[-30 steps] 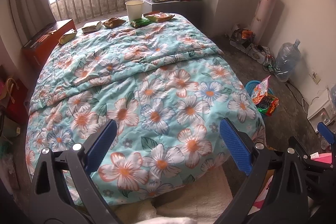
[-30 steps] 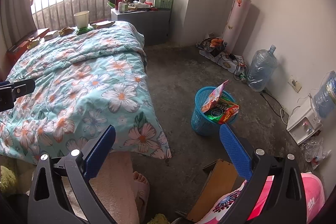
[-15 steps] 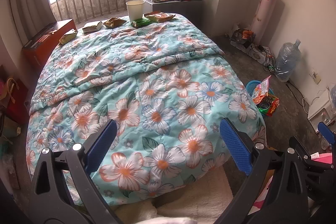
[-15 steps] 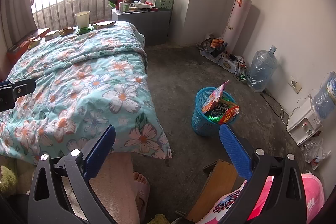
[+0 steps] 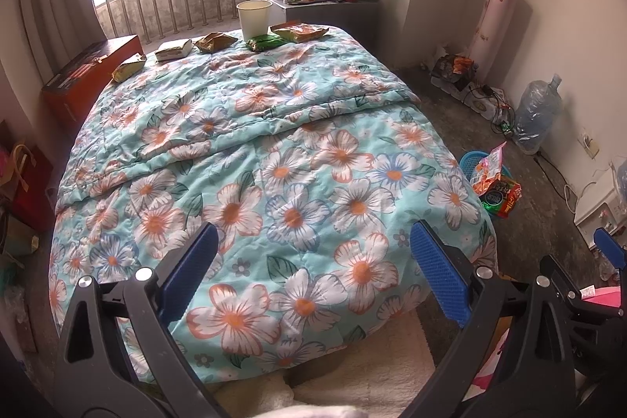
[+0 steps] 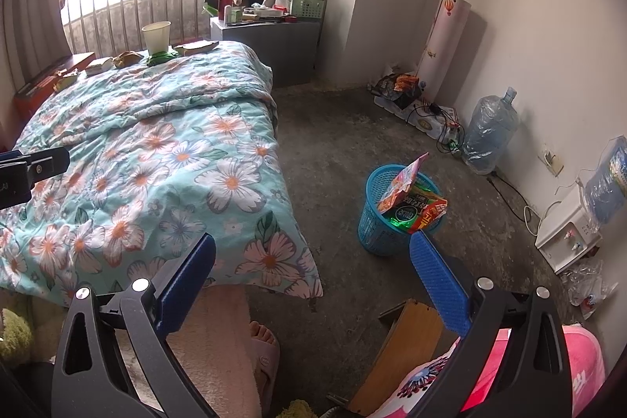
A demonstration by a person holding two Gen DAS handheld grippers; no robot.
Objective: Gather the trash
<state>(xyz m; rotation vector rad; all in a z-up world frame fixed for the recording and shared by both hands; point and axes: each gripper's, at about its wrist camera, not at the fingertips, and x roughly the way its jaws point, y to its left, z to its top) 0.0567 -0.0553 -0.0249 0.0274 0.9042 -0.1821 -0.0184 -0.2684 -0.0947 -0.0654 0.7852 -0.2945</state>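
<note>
Left gripper and right gripper both gape wide, empty, at the bed's foot. Trash sits at the far end of the quilt: paper cup and snack wrappers, well apart from the blue basket. Likely light, crinkly, crushable; pinch wrappers by an edge, cup by its rim

The floral-quilted bed carries a paper cup and snack wrappers at its far end.

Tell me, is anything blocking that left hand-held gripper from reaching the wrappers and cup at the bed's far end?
Nothing visible. Between the left hand-held gripper and the wrappers beside the paper cup lies only flat quilt.
</note>
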